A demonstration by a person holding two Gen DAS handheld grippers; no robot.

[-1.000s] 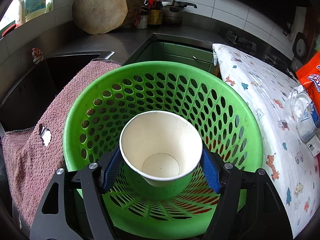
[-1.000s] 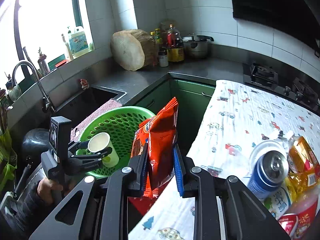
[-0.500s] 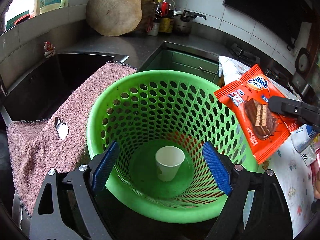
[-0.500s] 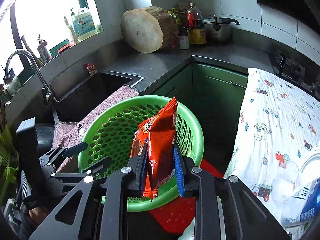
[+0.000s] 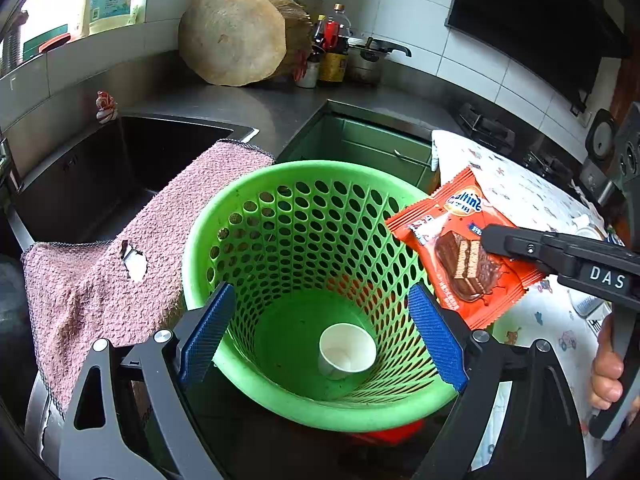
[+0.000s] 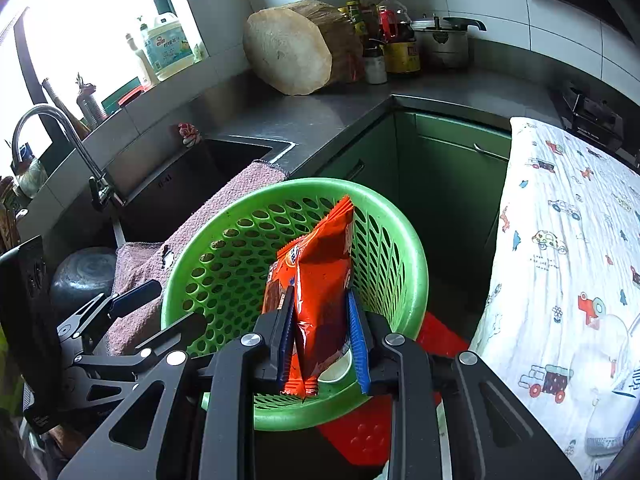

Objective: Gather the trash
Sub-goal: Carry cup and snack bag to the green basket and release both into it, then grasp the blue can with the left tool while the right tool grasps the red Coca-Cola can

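Observation:
A green perforated basket (image 5: 248,216) stands on the floor; it also shows in the right wrist view (image 6: 404,240). A white paper cup (image 5: 347,352) lies on its side at the basket's bottom. My left gripper (image 5: 320,332) is open and empty above the basket's near rim. My right gripper (image 6: 322,344) is shut on an orange snack wrapper (image 6: 320,272) and holds it over the basket's right side. The wrapper (image 5: 460,240) also shows in the left wrist view, at the basket's right rim.
A pink towel (image 5: 120,264) hangs over the sink edge left of the basket. A table with a printed cloth (image 6: 560,240) stands to the right. A wooden chopping block (image 6: 296,48), bottles and a pot stand on the dark counter behind. A red object (image 6: 440,336) lies under the basket.
My left gripper opened and the paper cup dropped to the basket's bottom. My right gripper carried the orange wrapper from the table side to above the basket.

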